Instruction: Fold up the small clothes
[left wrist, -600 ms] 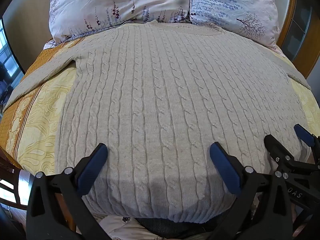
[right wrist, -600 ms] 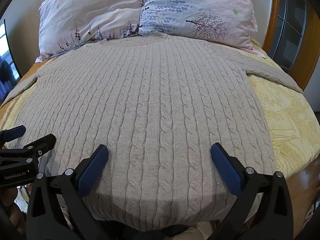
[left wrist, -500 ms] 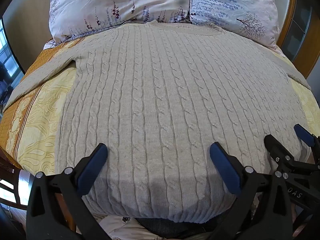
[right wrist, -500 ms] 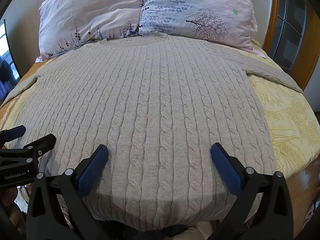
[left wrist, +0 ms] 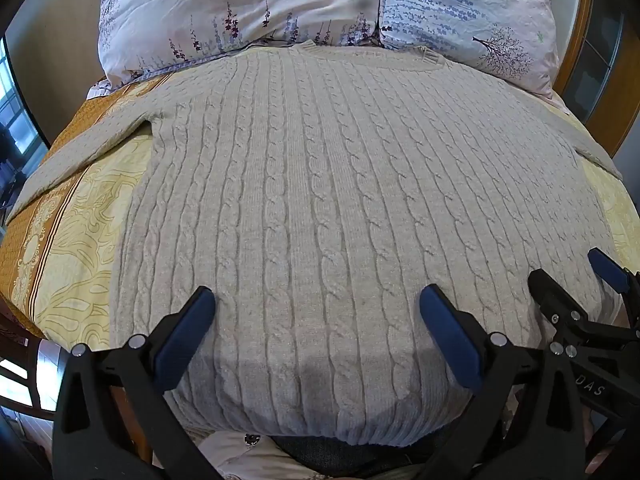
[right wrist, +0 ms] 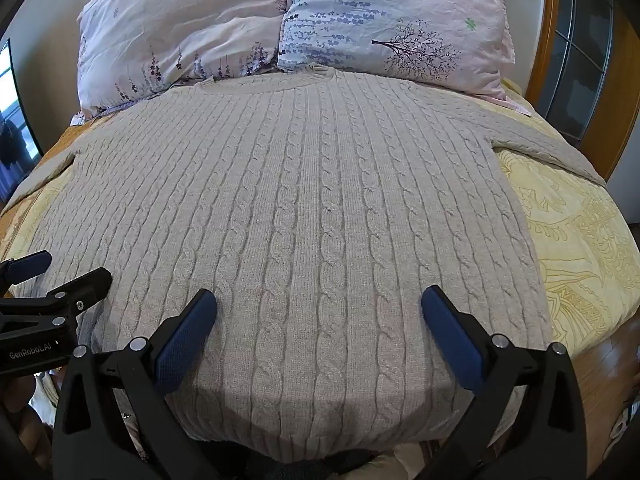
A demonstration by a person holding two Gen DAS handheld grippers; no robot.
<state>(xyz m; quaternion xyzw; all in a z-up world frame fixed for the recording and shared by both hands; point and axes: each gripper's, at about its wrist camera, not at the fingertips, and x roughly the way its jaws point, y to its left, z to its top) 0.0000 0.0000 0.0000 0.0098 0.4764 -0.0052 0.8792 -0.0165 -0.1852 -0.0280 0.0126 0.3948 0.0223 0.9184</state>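
A beige cable-knit sweater (left wrist: pixel 320 200) lies flat and spread out on the bed, collar toward the pillows, hem toward me; it also shows in the right wrist view (right wrist: pixel 304 216). Its sleeves stretch out to both sides. My left gripper (left wrist: pixel 316 304) is open and empty, hovering over the sweater near its hem. My right gripper (right wrist: pixel 318 304) is open and empty too, over the hem further right. Each gripper shows at the edge of the other's view: the right one (left wrist: pixel 572 280) and the left one (right wrist: pixel 68 268).
Two floral pillows (left wrist: pixel 248 8) (right wrist: pixel 392 24) lie at the head of the bed. A yellow patterned bedspread (right wrist: pixel 568 232) shows on both sides of the sweater. A wooden bed frame (right wrist: pixel 540 32) and a door stand at the right. The bed's near edge is just below the hem.
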